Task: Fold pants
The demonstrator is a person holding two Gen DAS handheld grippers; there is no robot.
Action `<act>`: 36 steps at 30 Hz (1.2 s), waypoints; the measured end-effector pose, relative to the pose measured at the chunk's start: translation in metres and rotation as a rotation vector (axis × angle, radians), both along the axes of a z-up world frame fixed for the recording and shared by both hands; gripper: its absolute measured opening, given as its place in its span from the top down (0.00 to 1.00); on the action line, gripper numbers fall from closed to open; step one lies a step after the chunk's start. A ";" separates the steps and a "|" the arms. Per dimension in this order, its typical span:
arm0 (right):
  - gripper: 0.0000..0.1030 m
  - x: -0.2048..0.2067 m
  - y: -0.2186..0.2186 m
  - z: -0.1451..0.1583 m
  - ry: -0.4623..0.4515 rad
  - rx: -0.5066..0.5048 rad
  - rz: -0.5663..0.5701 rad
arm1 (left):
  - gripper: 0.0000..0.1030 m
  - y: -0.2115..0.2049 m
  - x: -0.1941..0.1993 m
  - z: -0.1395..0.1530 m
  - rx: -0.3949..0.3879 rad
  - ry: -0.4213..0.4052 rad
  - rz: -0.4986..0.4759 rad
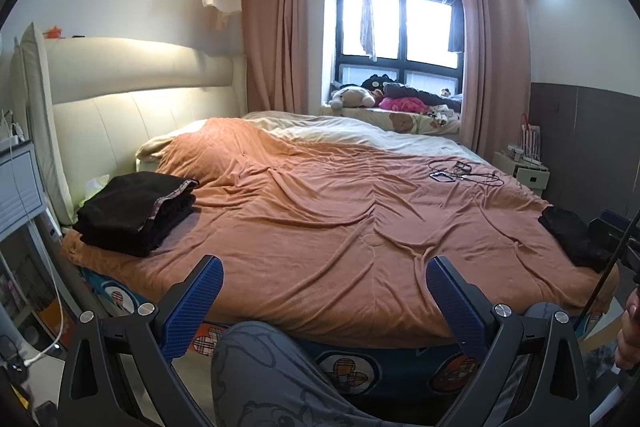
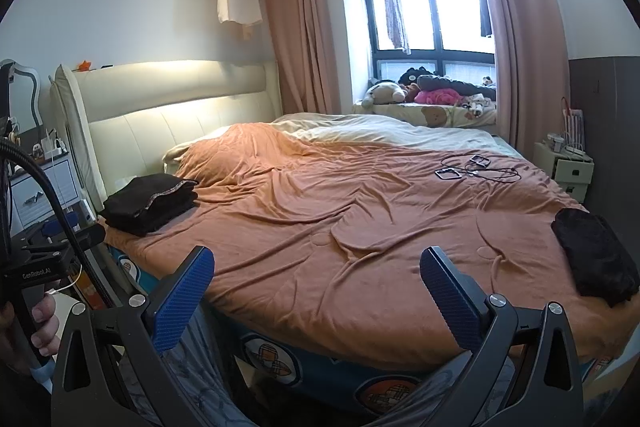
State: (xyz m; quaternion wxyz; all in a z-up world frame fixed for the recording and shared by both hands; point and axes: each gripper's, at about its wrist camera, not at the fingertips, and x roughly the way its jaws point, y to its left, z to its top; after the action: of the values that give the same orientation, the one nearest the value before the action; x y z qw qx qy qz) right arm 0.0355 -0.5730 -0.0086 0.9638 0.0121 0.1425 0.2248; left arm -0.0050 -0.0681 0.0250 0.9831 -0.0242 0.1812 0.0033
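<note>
A folded stack of black pants [image 1: 134, 213] lies on the bed's left corner near the headboard; it also shows in the right wrist view [image 2: 150, 203]. Another dark garment [image 1: 572, 237] lies bunched at the bed's right front edge, also in the right wrist view [image 2: 596, 259]. My left gripper [image 1: 324, 269] is open and empty, held off the bed's front edge above the person's knee. My right gripper [image 2: 316, 259] is open and empty, also in front of the bed edge. Neither touches any cloth.
An orange blanket [image 1: 340, 219] covers the bed. Cables and a small device [image 1: 464, 175] lie at the far right. A cream headboard [image 1: 132, 95] stands left, a nightstand [image 2: 570, 171] right. The person's grey-clad leg [image 1: 272, 379] is below.
</note>
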 end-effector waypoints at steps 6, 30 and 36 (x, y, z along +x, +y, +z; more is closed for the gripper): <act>0.00 -0.002 -0.004 -0.001 -0.003 0.009 0.001 | 0.00 -0.003 -0.003 0.002 0.018 -0.003 -0.013; 0.00 -0.001 -0.006 -0.003 0.001 0.017 0.005 | 0.00 -0.008 -0.011 0.010 0.021 -0.021 -0.021; 0.00 -0.002 -0.005 -0.003 0.001 0.020 0.007 | 0.01 -0.008 -0.012 0.011 0.029 -0.025 -0.022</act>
State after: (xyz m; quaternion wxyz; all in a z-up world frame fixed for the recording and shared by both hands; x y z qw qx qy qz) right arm 0.0339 -0.5782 -0.0114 0.9629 0.0215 0.1405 0.2295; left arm -0.0171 -0.0764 0.0358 0.9856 -0.0078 0.1690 -0.0051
